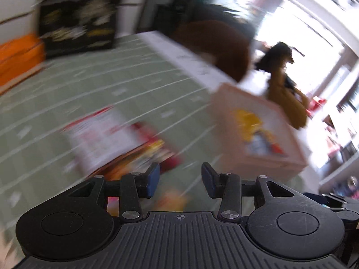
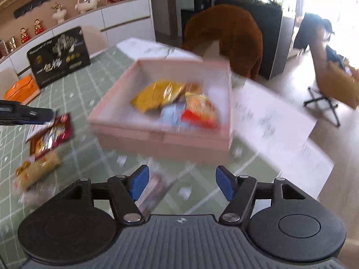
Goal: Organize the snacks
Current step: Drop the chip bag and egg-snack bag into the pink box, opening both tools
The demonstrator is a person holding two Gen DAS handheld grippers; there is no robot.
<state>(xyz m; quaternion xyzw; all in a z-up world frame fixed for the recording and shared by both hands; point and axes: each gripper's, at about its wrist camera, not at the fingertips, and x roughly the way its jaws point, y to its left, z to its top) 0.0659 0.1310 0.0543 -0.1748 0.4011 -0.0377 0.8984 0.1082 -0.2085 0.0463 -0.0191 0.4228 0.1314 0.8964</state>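
Note:
A pink open box stands on the green checked tablecloth and holds several snack packets; it also shows blurred in the left wrist view. Loose snack packets lie on the cloth: a red one, a tan one and one just ahead of my right gripper. My right gripper is open and empty, short of the box. My left gripper is open and empty, above red-and-white packets; its tip shows at the right view's left edge.
A black printed carton and an orange box stand at the table's far left. White papers lie right of the pink box. A brown chair stands behind the table. Both views are motion-blurred.

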